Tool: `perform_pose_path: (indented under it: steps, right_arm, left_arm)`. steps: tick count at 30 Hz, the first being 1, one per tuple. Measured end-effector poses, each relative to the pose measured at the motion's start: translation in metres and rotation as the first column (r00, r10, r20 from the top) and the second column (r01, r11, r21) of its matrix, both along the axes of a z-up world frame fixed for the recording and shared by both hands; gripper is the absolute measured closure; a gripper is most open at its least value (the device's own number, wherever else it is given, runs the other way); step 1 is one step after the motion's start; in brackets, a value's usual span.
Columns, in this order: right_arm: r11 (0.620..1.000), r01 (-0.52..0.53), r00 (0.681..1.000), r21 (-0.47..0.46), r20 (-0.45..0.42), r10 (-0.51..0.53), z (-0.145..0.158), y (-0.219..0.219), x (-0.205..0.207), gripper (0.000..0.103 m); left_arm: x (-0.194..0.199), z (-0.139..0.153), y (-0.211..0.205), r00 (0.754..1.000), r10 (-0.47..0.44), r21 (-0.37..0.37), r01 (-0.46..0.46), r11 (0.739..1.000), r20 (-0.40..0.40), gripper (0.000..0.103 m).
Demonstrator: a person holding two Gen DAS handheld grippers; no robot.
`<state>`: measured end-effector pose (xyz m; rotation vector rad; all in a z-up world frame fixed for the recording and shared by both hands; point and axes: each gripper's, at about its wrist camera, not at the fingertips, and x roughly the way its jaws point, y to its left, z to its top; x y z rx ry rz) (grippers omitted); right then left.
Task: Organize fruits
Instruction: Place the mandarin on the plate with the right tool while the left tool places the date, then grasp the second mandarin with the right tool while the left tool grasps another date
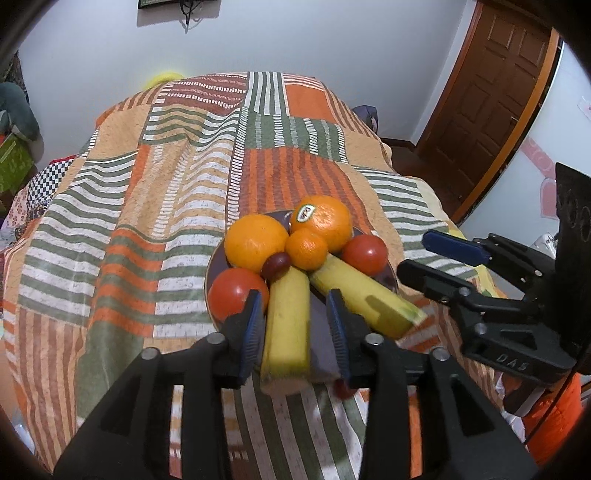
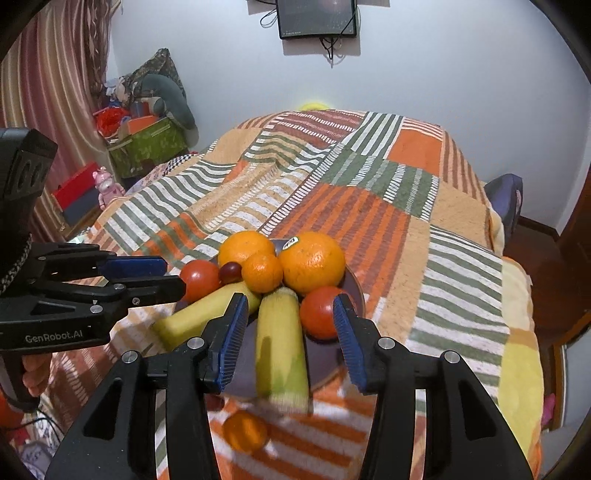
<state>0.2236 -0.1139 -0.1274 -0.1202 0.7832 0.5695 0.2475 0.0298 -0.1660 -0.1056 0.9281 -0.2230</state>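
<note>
On the bed's patchwork quilt (image 1: 147,206), a dark plate (image 2: 356,291) is heaped with oranges, tomatoes and two bananas, each banana (image 1: 286,325) straddled but not gripped by the narrowly parted left gripper (image 1: 295,325) and right gripper (image 2: 290,332), evidently freshly released.

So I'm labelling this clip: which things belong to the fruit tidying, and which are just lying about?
Job:
plate
two bananas
oranges
tomatoes
loose small orange off the plate

Lying about:
patterned blanket
green box
pink toy
wall screen
door
</note>
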Motion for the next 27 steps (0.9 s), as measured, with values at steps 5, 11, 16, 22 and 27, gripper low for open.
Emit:
perform_pose_path:
  steps: [5, 11, 16, 22, 27]
  right_arm:
    - [1.000, 0.010, 1.000, 0.014, -0.012, -0.010, 0.003, -0.010, -0.017, 0.057]
    - [0.999, 0.021, 0.998, 0.046, -0.054, -0.019, -0.005, -0.020, -0.037, 0.049]
    - [0.999, 0.009, 0.996, 0.036, -0.089, -0.006, -0.017, -0.021, -0.048, 0.049]
    - [0.999, -0.014, 0.989, 0.030, -0.146, 0.018, -0.037, -0.016, -0.055, 0.049]
    - [0.998, -0.058, 0.981, 0.006, -0.185, 0.058, -0.055, -0.004, -0.055, 0.051]
  left_arm:
    - [-0.020, 0.003, -0.005, 1.000, -0.002, 0.012, 0.002, 1.000, 0.000, 0.048]
    - [-0.042, -0.002, -0.010, 1.000, 0.002, 0.011, -0.002, 1.000, -0.025, 0.035]
    - [-0.053, -0.013, -0.013, 0.998, 0.008, 0.004, -0.008, 1.000, -0.062, 0.034]
    - [-0.059, -0.029, -0.015, 0.995, -0.003, -0.002, 0.003, 1.000, -0.104, 0.034]
    - [-0.058, -0.040, -0.016, 0.991, -0.008, -0.008, 0.006, 1.000, -0.133, 0.034]
